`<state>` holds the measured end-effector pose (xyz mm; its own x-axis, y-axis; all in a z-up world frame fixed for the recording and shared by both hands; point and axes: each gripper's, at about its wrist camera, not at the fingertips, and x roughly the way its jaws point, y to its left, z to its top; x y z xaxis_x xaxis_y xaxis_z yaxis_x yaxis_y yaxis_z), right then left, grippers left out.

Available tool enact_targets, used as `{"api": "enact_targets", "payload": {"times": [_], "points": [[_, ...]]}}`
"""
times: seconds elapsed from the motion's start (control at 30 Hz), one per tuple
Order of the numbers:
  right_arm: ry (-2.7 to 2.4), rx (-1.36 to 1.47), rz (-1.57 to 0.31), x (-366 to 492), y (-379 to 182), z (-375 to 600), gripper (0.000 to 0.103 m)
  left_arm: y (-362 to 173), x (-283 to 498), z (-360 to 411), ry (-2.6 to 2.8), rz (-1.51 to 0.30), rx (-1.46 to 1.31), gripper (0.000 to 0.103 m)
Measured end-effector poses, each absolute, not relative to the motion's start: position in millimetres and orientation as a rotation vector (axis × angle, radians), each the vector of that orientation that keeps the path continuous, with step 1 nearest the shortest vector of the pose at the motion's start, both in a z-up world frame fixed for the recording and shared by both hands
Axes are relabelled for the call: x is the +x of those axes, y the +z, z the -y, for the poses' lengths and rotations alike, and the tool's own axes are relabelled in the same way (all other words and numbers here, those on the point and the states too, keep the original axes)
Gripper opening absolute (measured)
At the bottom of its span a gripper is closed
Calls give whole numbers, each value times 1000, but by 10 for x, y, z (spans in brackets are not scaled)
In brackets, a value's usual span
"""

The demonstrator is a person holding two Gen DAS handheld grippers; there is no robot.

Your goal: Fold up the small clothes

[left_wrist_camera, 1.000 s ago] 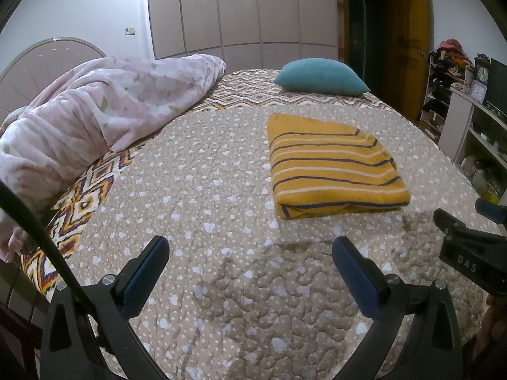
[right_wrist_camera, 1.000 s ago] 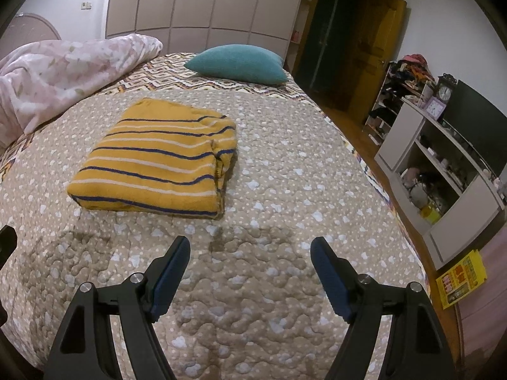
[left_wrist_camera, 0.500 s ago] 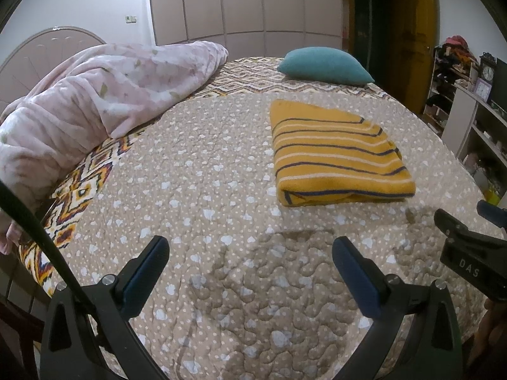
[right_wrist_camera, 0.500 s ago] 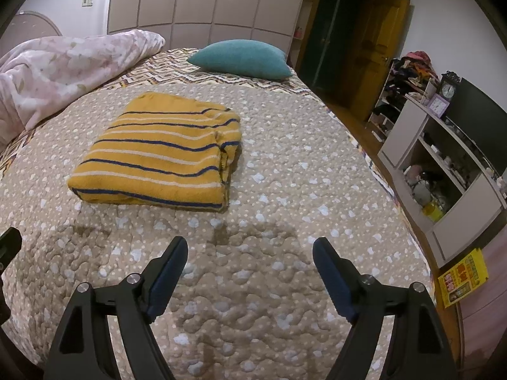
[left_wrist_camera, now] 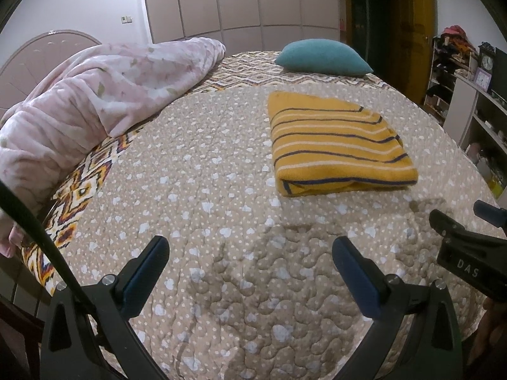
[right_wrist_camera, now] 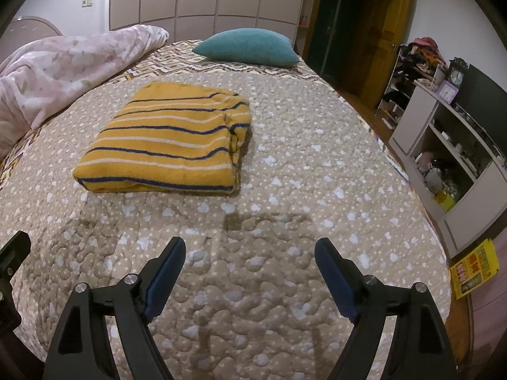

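Note:
A yellow garment with dark blue and white stripes [left_wrist_camera: 336, 145] lies folded into a flat rectangle on the beige dotted bedspread [left_wrist_camera: 202, 196]; it also shows in the right wrist view [right_wrist_camera: 168, 145]. My left gripper [left_wrist_camera: 250, 250] is open and empty, held above the bedspread well short of the garment. My right gripper [right_wrist_camera: 250, 250] is open and empty, also back from the garment's near edge. The right gripper's body shows at the right edge of the left wrist view [left_wrist_camera: 469, 253].
A pink floral duvet [left_wrist_camera: 95, 95] is heaped along the bed's left side. A teal pillow [left_wrist_camera: 320, 57] lies at the far end. White shelving [right_wrist_camera: 453, 145] stands right of the bed, with a yellow packet [right_wrist_camera: 472, 262] on the floor.
Both grippers have drawn back and tilted slightly, so the folded garment sits a little farther up in both views. The garment has not moved and both grippers stay open.

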<state>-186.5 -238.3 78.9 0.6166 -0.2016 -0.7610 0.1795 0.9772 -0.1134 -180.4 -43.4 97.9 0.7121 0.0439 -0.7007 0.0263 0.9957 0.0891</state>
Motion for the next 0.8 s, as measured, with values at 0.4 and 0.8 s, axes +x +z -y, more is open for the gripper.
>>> {"api": "enact_targets", "payload": {"times": [0.4, 0.8], "points": [[-191, -14, -889, -1865, 751, 2317, 88, 922, -1777, 423, 4, -807, 91, 102], [-181, 2, -892, -1870, 740, 2316, 88, 867, -1739, 390, 5, -838, 72, 102]]}}
